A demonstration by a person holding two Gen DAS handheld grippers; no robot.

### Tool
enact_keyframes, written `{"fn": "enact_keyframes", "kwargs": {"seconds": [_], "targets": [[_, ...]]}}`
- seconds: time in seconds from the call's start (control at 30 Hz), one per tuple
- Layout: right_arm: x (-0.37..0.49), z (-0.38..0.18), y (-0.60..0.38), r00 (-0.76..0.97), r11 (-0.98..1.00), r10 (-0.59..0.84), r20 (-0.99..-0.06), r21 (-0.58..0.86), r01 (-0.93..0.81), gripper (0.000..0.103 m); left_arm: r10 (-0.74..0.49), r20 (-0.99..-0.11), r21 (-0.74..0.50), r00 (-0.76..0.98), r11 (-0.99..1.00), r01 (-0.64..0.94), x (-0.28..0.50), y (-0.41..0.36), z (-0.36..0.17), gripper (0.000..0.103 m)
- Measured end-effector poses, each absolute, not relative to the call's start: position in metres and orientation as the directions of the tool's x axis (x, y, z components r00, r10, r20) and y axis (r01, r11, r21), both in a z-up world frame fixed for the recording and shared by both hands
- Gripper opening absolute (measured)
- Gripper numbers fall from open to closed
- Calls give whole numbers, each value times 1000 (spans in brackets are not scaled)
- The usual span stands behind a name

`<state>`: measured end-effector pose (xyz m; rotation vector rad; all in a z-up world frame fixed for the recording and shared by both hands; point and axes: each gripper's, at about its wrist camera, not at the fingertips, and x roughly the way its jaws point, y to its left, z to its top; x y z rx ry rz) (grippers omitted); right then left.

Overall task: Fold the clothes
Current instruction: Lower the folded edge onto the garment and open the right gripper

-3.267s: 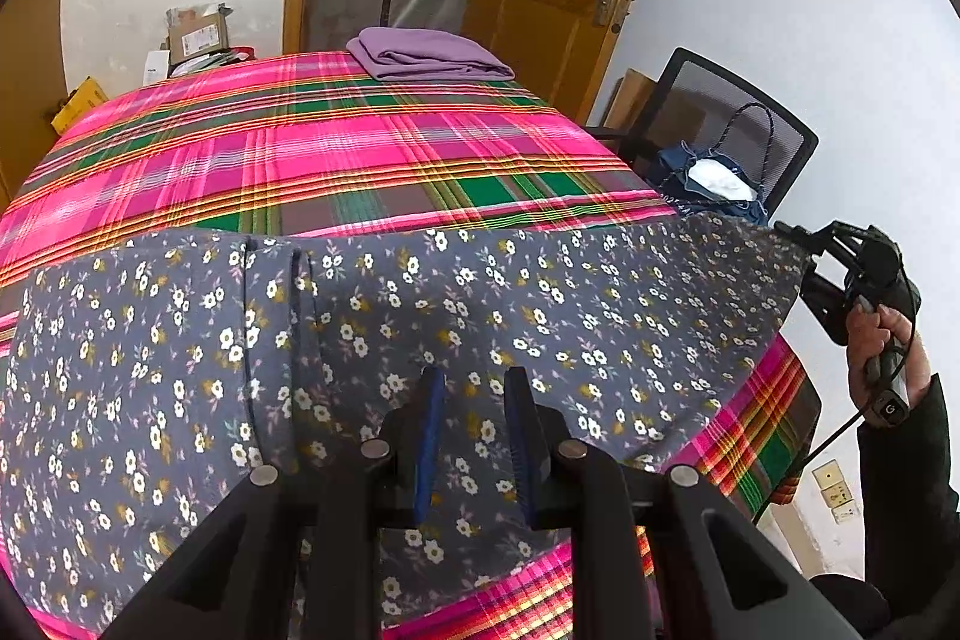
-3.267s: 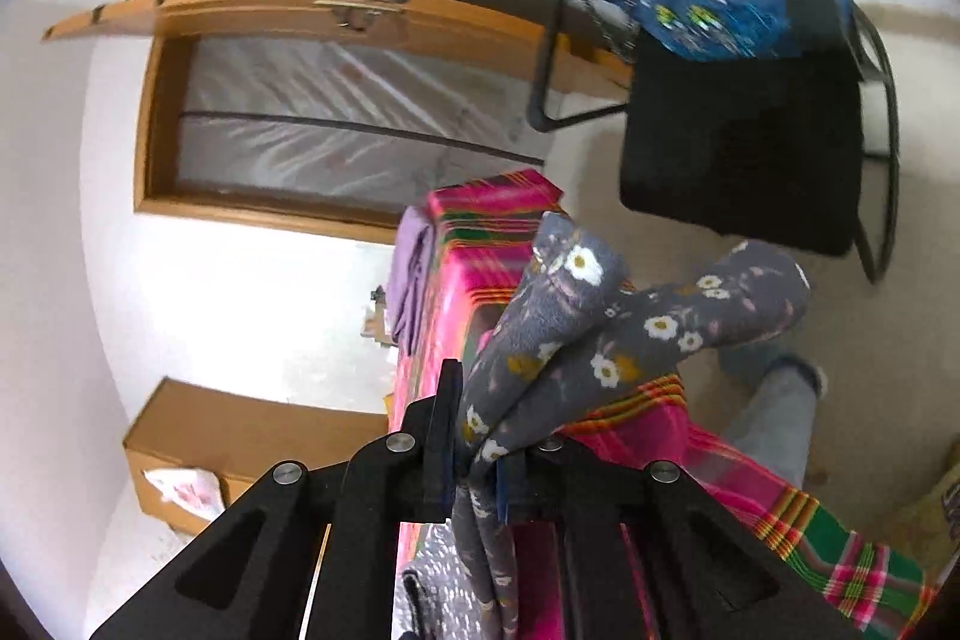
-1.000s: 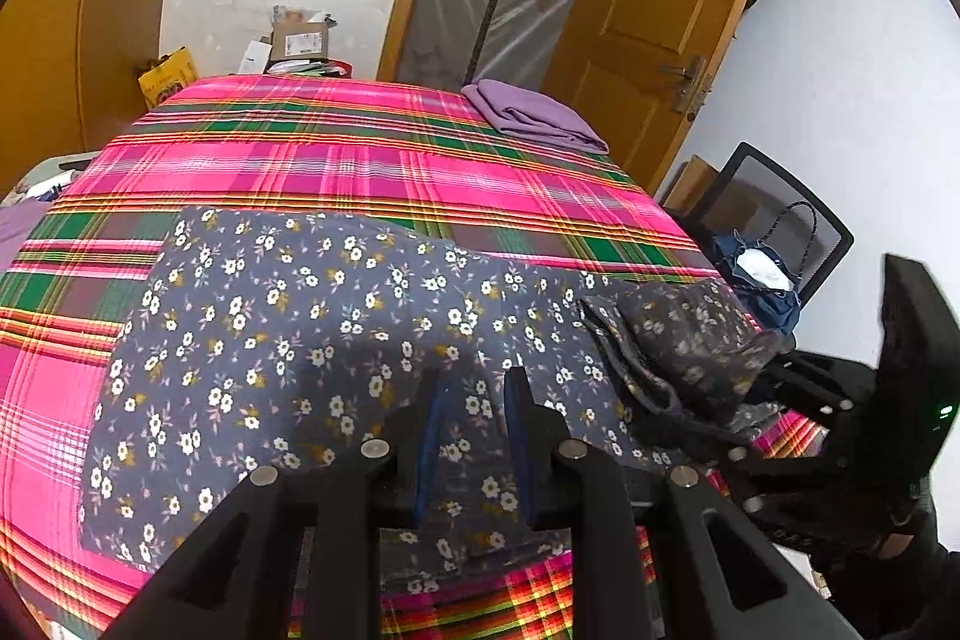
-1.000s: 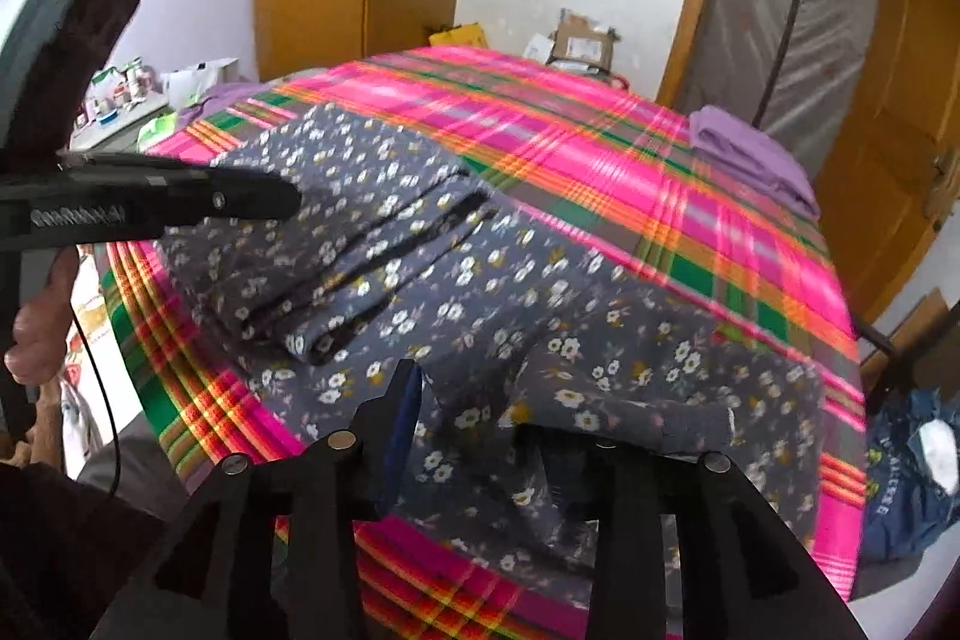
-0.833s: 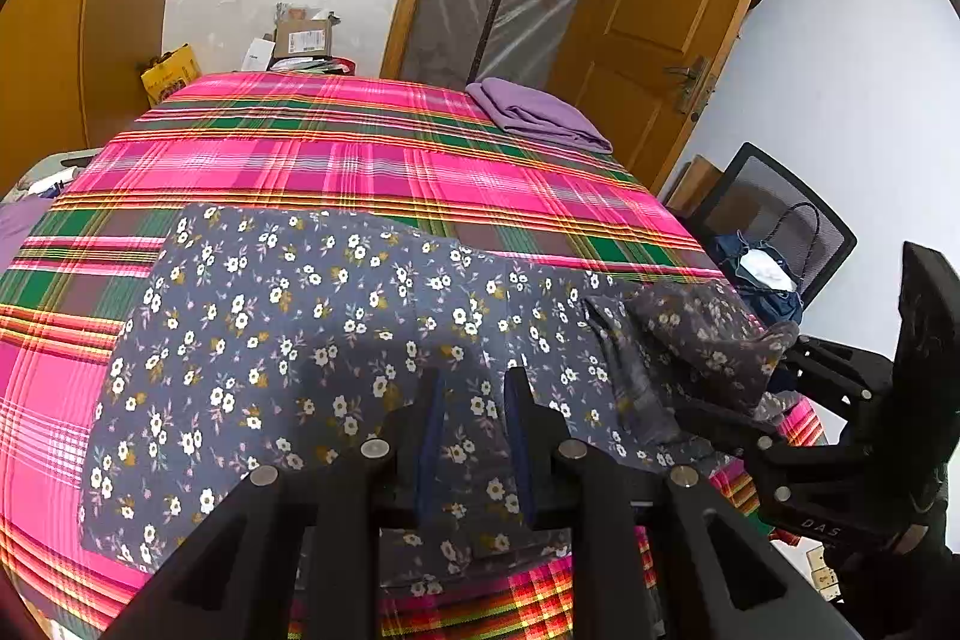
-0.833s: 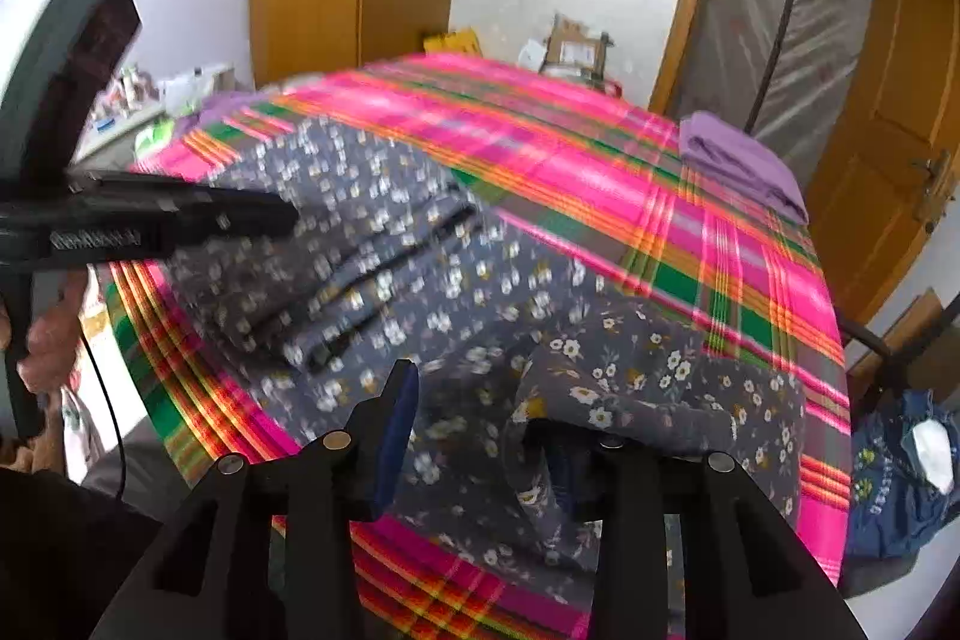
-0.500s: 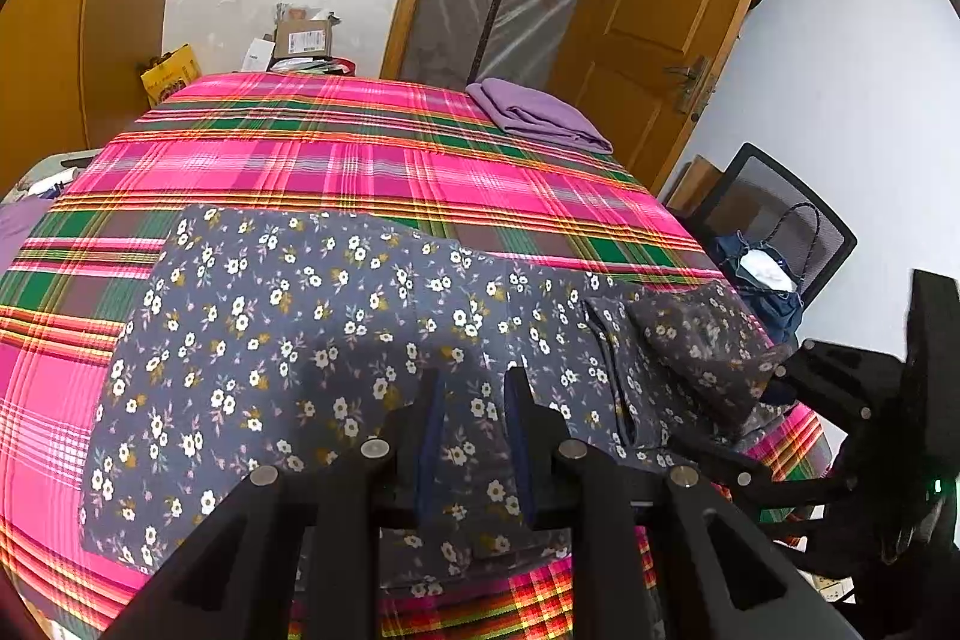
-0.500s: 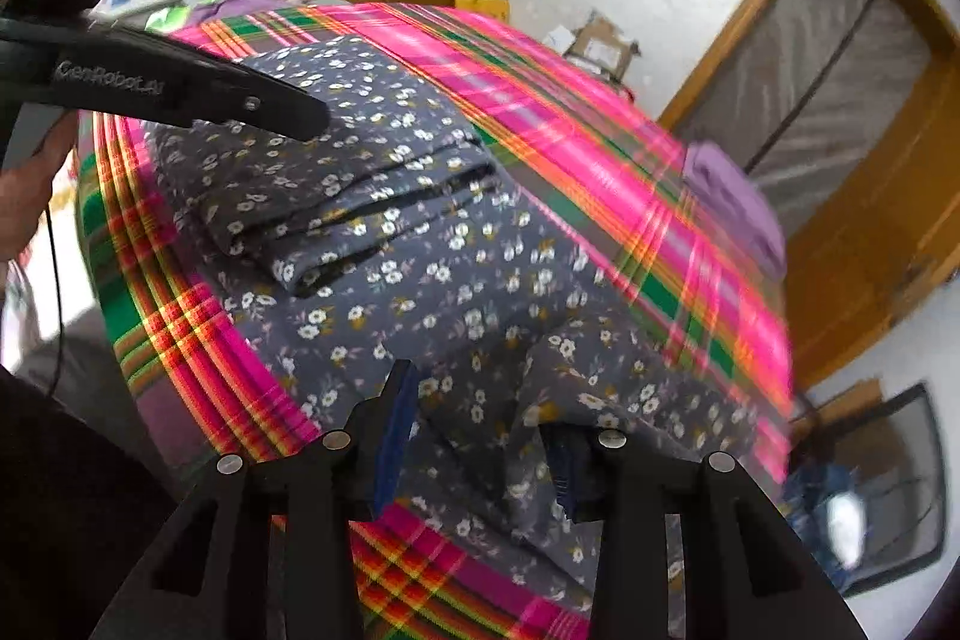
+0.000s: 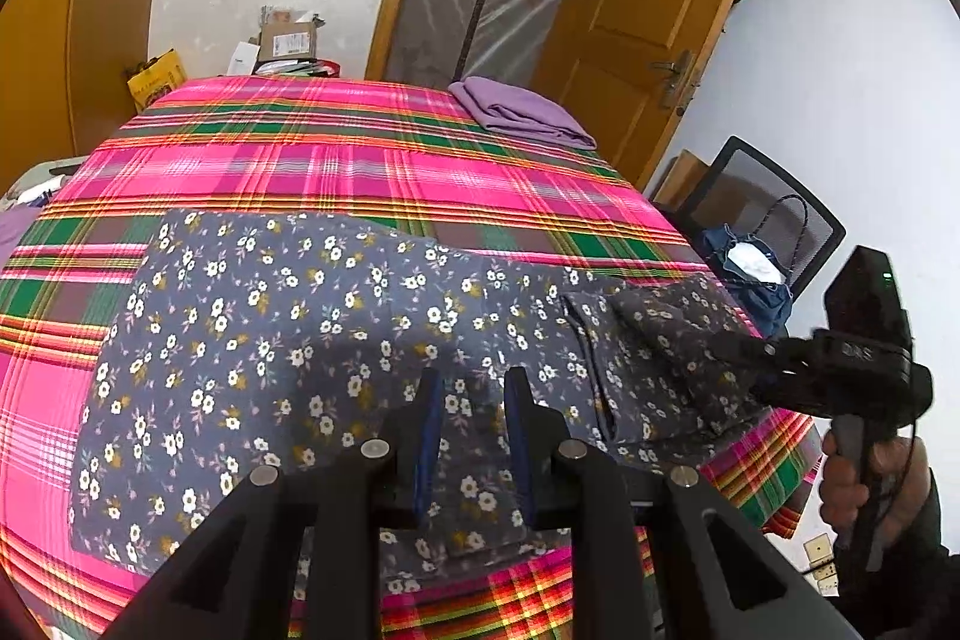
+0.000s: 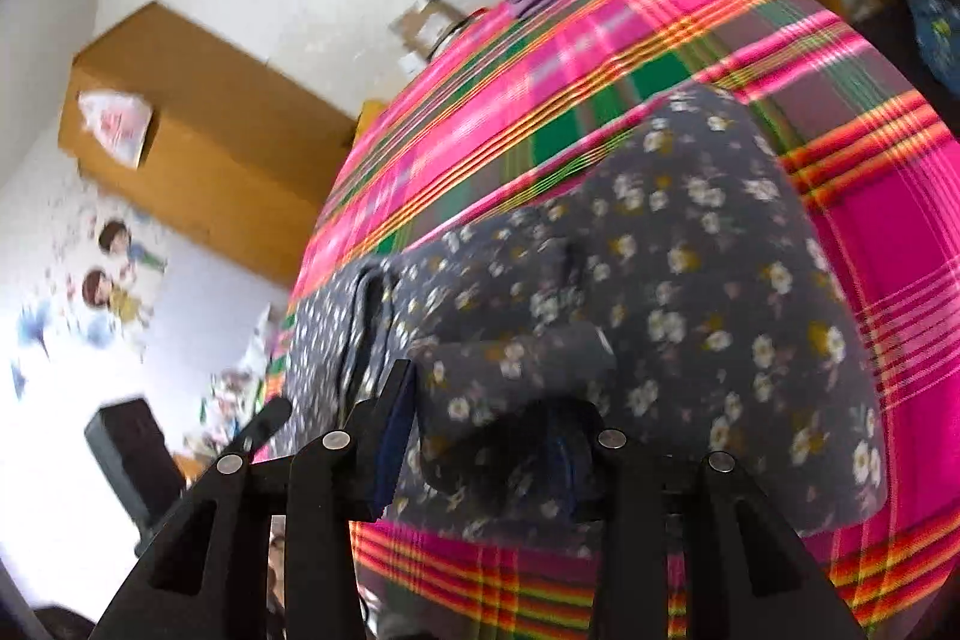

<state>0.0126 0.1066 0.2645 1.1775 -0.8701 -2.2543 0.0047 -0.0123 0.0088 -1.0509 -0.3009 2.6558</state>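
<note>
The left gripper [image 9: 471, 415] is hovering low over the near edge of the floral garment [image 9: 312, 340], its jaws standing narrowly parted with the cloth showing between them but not pinched. The right gripper [image 10: 480, 436] is sitting at the garment's right-hand end, jaws standing wide; a bunched fold of the same cloth is lying between them and draping over the right finger, and whether the pads are pressing it cannot be told through the blur. Seen from the left wrist, the right gripper [image 9: 744, 355] is reaching in from the bed's corner, held in a hand [image 9: 864, 478].

The garment is lying across the near part of the plaid bedspread [image 9: 360, 148], mostly flat on the left, doubled over and rumpled on the right. Its near hem is running just beside the bed's front edge, and its right end is close to the corner where the spread is dropping away. Beyond the garment, a broad stretch of bedspread is lying bare up to the far side.

A folded purple cloth [image 9: 522, 112] is resting at the far right of the bed, well apart from the garment. A black mesh chair [image 9: 774, 214] carrying a blue bag [image 9: 747, 274] is standing just off the bed's right side, near the right hand. A wooden door [image 9: 648, 10] is standing behind, and boxes [image 9: 288, 40] are piled past the far edge.
</note>
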Motion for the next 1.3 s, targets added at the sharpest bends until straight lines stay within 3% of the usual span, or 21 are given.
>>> {"fn": "enact_keyframes", "kwargs": {"seconds": [0.1,0.3,0.43,0.7,1.07,1.3], "targets": [[14,276,101,-577,-728,-611,-542,671,140,37,315,-637,-288,-703,-944,-163,6,-14,10,20],[22,297,38,-465,-728,-685,-561,557,400,38,310,-642,-282,-702,-946,-160,5,-11,10,20],[28,298,28,-439,-710,-704,-558,537,456,40,307,-643,-279,-702,-947,-159,5,-9,11,20],[32,291,72,-512,-733,-674,-533,572,369,40,356,-643,-308,-678,-931,-197,-2,6,11,20],[46,286,152,-656,-816,-520,-547,544,194,41,435,-698,-339,-569,-900,-273,-39,54,-12,20],[54,281,173,-676,-816,-496,-545,560,147,41,462,-705,-415,-538,-884,-216,-64,58,-27,30]]}}
